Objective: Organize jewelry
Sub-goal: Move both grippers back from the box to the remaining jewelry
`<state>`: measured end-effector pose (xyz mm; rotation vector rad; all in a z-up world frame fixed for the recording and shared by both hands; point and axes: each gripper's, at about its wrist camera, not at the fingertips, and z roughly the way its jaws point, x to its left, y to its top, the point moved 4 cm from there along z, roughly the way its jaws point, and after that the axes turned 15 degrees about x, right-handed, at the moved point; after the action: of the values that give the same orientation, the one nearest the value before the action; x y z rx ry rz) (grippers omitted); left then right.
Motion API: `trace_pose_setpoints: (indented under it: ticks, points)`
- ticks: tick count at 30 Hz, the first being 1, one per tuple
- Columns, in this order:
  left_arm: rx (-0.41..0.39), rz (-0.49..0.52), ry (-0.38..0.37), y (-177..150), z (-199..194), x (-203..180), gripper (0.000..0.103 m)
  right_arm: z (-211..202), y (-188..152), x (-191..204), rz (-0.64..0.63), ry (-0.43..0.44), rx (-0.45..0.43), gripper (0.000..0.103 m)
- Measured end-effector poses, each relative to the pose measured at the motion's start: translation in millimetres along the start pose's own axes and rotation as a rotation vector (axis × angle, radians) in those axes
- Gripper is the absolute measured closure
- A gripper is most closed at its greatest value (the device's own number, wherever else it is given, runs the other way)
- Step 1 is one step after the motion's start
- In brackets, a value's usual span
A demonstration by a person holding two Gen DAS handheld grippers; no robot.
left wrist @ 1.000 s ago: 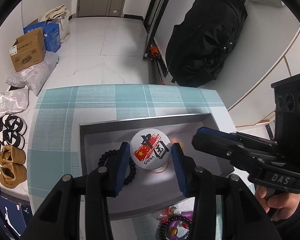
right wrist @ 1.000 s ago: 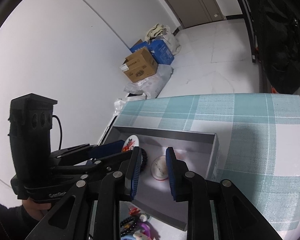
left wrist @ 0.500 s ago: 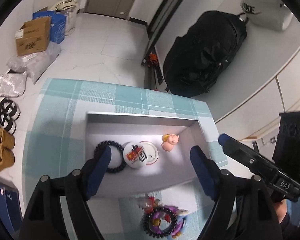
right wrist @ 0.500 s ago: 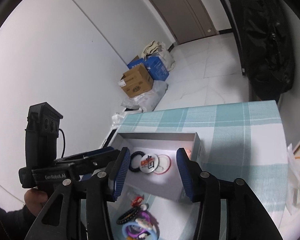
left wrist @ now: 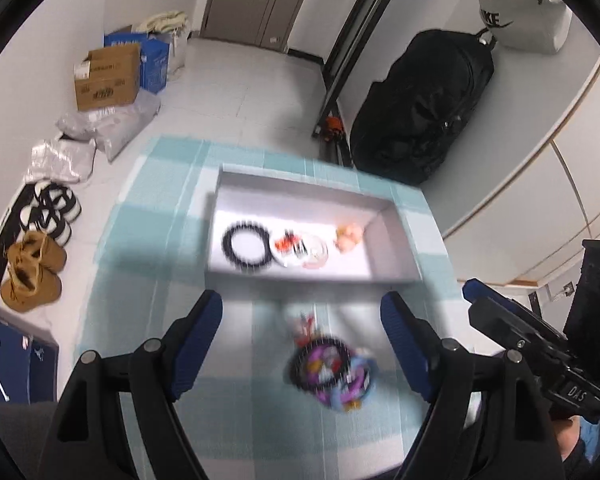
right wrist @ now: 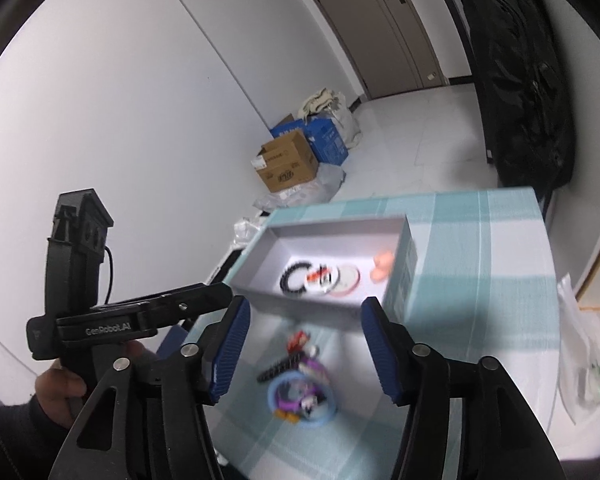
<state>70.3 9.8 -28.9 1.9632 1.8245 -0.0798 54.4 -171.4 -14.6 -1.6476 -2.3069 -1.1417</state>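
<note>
**Both pairs of fingers spread and empty above the jewelry pile**

The left gripper [left wrist: 301,312] hangs over the teal-and-white checked tabletop [left wrist: 148,320] with its blue-padded fingers [left wrist: 198,336] spread wide and nothing between them; they have just been opening. Beyond the fingertips lies the shallow grey rectangular tray [left wrist: 396,240], holding a black beaded bracelet [left wrist: 246,244], a round white badge with red and black print [left wrist: 298,249] touching it, and a small peach-coloured figure [left wrist: 348,238] toward the right-hand finger's side. Between the fingers, nearer the camera than the tray, sits the loose heap of purple, black and pink bracelets [left wrist: 332,372] on the cloth, blurred.

The right gripper [right wrist: 304,322] has its blue ribbed fingers [right wrist: 228,350] parted too, having just been opening, with nothing clamped. The same heap [right wrist: 300,384] lies on the tabletop between them, and the tray [right wrist: 404,276] stands just past the fingertips. A hand [right wrist: 58,390] in a dark sleeve holds the left gripper's handle beside the left-side finger.
</note>
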Motion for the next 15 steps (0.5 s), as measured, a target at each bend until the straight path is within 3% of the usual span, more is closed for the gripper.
trace_pose_setpoints:
  ticks: [5, 7, 10, 15]
  points:
    - [0.015, -0.011, -0.019, -24, 3, 0, 0.025, 8, -25, 1, 0.020, 0.001, 0.056, 0.033]
    - [0.007, 0.012, -0.034, -32, 4, -1, 0.025, 14, -34, 2, 0.020, -0.015, 0.084, 0.022]
    - [-0.018, 0.033, 0.004, -37, 5, 0, 0.025, 22, -43, 6, -0.008, -0.041, 0.122, 0.019]
    - [-0.007, -0.026, -0.025, -35, 10, 18, 0.025, 43, -54, 14, -0.056, -0.067, 0.197, 0.017]
